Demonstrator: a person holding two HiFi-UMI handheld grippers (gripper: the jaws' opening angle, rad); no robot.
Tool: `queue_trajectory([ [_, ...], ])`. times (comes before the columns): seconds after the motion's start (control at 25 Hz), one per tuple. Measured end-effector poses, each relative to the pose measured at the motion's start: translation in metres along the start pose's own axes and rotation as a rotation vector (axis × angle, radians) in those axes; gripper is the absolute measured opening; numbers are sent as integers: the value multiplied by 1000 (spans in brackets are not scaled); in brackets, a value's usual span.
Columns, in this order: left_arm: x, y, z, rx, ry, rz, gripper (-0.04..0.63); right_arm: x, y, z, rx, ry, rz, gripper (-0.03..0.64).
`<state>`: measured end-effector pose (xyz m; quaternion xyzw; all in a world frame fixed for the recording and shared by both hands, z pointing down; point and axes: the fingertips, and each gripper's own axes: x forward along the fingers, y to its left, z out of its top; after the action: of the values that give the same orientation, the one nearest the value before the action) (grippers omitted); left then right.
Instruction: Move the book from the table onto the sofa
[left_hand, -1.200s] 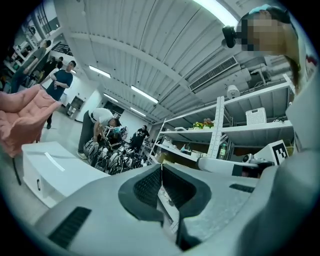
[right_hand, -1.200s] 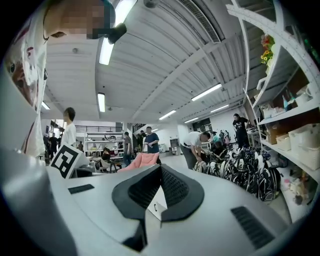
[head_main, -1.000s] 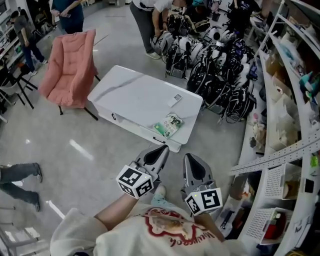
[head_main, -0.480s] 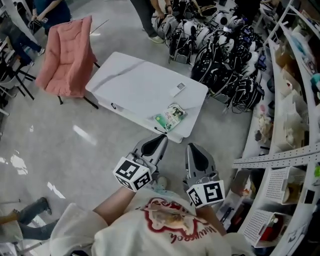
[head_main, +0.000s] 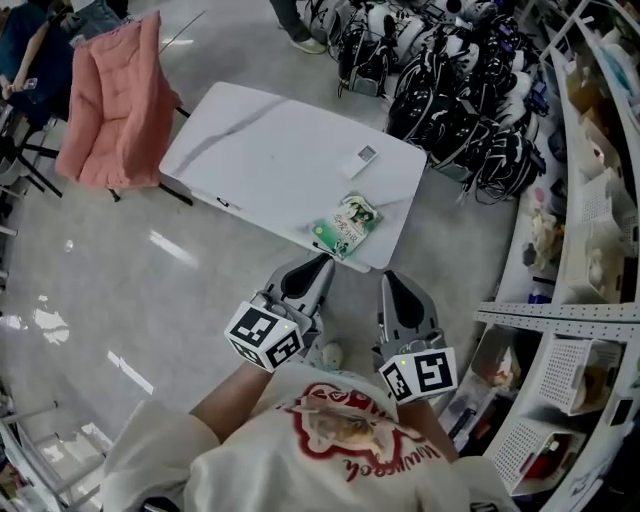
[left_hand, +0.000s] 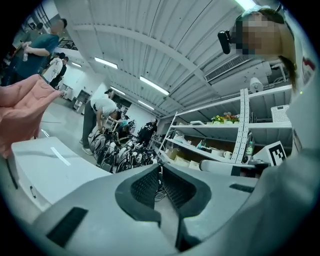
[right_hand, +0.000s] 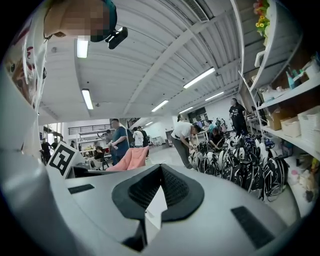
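A green-covered book (head_main: 346, 225) lies near the closest corner of the white table (head_main: 260, 150). The pink sofa chair (head_main: 110, 100) stands beyond the table's left end. My left gripper (head_main: 325, 262) is held level just short of the table's near edge, its jaws shut and empty. Beside it, my right gripper (head_main: 388, 278) is also shut with nothing in it. Both are short of the book and apart from it. The left gripper view shows the shut left gripper (left_hand: 160, 167), the table (left_hand: 45, 170) and the sofa (left_hand: 22, 107). The right gripper view shows the shut right gripper (right_hand: 160, 169) and the sofa (right_hand: 131, 157).
A small white card (head_main: 361, 157) lies on the table beyond the book. A heap of black and white gear (head_main: 450, 90) crowds the floor behind the table. Metal shelving (head_main: 590, 200) runs along the right. A person (right_hand: 182, 137) bends over the gear; others stand further back.
I have stepped closer to the table: the table and book now lie nearer below me. Both shut grippers have moved forward and a little lower, side by side.
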<state>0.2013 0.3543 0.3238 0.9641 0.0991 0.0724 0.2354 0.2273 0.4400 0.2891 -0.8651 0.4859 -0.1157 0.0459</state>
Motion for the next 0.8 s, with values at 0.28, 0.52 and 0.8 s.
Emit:
queue_trajectory([
  [0.28,83,59,40,53,57,-64,6,90,-44,28,0,-36,-62,0],
  [0.52,131,99,57,68,99,-112,9,150,-75,40,16,-64,-120,0],
  [0.8,159,122,43,48,166,-109,41,172,-101,26,39,-16,-149,0],
])
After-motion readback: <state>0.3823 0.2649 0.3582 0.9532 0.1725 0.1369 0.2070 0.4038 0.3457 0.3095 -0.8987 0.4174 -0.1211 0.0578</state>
